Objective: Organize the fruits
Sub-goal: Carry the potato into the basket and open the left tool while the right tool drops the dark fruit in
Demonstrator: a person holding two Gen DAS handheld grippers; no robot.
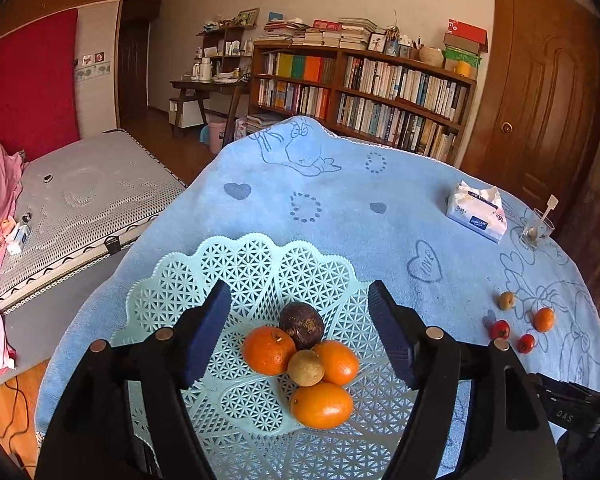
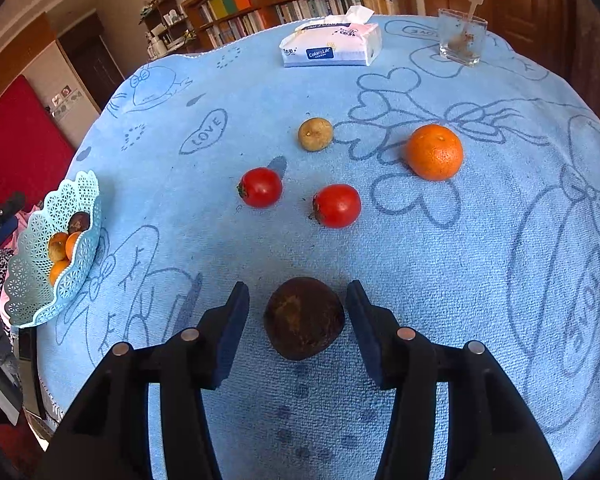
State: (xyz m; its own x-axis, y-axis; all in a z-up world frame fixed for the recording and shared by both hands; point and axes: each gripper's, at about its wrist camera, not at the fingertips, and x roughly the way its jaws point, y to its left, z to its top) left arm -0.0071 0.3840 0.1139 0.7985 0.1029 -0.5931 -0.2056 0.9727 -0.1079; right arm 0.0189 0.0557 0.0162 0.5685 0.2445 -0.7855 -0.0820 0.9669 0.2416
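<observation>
Blue towel (image 2: 380, 264) bears a dark fruit (image 2: 304, 318) between the wide right claw (image 2: 298, 300); left claw (image 1: 300, 308) wide over basket (image 1: 172, 280)

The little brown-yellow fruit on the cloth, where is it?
In the right wrist view the small fruit sits mid-table on the blue cloth, left of the orange and behind the two red fruits.

A: How is the left gripper (image 1: 300, 332) sitting?

B: Its jaws are standing wide apart, gripping nothing, and it is pointing forward and down.

A: And the right gripper (image 2: 298, 320)?

B: It is reaching low toward the worktop, jaws spread to the left and right with a gap on each side, pressing on nothing. Its blue pads (image 2: 234, 332) are facing inward.
</observation>
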